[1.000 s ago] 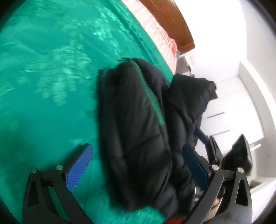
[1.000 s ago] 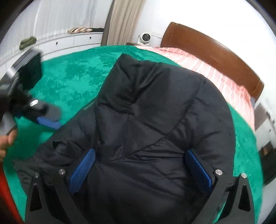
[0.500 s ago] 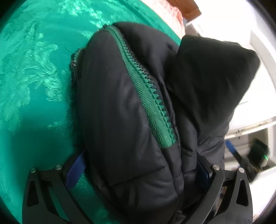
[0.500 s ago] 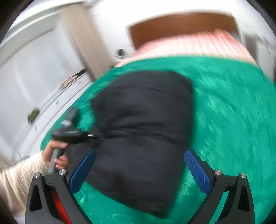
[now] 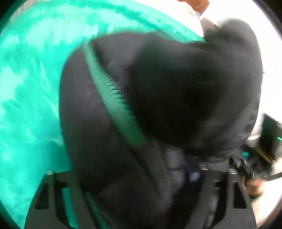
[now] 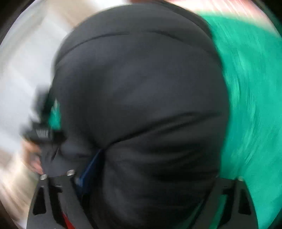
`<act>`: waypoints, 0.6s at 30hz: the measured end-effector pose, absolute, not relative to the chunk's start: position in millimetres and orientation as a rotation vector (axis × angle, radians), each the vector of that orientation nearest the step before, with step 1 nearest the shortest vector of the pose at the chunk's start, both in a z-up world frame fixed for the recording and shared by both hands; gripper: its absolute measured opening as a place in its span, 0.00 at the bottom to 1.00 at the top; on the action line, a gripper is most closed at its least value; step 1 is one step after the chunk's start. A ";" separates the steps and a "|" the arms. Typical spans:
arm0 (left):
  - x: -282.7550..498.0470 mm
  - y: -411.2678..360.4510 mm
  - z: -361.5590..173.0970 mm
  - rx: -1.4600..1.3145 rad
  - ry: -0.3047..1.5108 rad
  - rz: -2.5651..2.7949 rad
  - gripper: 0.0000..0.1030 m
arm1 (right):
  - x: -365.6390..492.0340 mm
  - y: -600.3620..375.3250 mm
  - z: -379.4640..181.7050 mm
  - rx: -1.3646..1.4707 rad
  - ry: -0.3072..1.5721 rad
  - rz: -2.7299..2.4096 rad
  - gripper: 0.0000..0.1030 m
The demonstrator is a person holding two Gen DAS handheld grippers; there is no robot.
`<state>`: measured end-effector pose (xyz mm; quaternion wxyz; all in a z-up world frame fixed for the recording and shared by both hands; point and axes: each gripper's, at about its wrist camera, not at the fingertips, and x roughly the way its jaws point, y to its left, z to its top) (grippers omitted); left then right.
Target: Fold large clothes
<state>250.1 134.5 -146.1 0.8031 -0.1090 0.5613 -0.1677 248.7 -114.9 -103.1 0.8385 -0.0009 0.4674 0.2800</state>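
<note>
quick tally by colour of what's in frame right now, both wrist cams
Black: 1, the puffer jacket
Green: 2, the bedspread and the jacket's zipper tape
Pink: 1, striped bedding at the far edge, blurred
Total: 4

Both hand-held grippers are buried in the jacket; motion blur hides how their jaws stand.
</note>
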 end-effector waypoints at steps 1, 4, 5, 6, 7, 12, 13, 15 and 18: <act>244.7 130.1 -133.8 -0.211 1.170 -0.355 0.58 | 236.4 -106.2 -92.2 -0.068 0.929 0.601 0.76; 229.1 128.1 -101.1 -0.226 1.091 -0.374 0.53 | 202.4 -94.1 -63.0 -0.152 0.772 0.629 0.72; 222.7 128.4 -86.2 -0.221 1.049 -0.379 0.52 | 195.3 -94.3 -54.6 -0.148 0.733 0.635 0.72; 219.5 128.7 -76.4 -0.218 1.023 -0.383 0.52 | 189.8 -97.6 -45.7 -0.130 0.696 0.642 0.71; 217.0 128.7 -65.9 -0.215 0.998 -0.386 0.52 | 187.6 -97.8 -38.6 -0.117 0.669 0.647 0.71; 228.7 126.0 -3.2 -0.190 0.883 -0.372 0.52 | 207.5 -113.8 6.9 -0.036 0.572 0.693 0.71; 234.8 125.2 4.1 -0.189 0.867 -0.363 0.52 | 219.7 -118.5 13.5 -0.010 0.572 0.704 0.71; 258.9 122.8 10.1 -0.197 0.859 -0.337 0.60 | 252.9 -130.7 17.7 0.052 0.609 0.719 0.73; 295.4 121.8 -20.9 -0.149 0.905 -0.307 0.82 | 309.5 -154.3 -6.8 0.160 0.784 0.618 0.97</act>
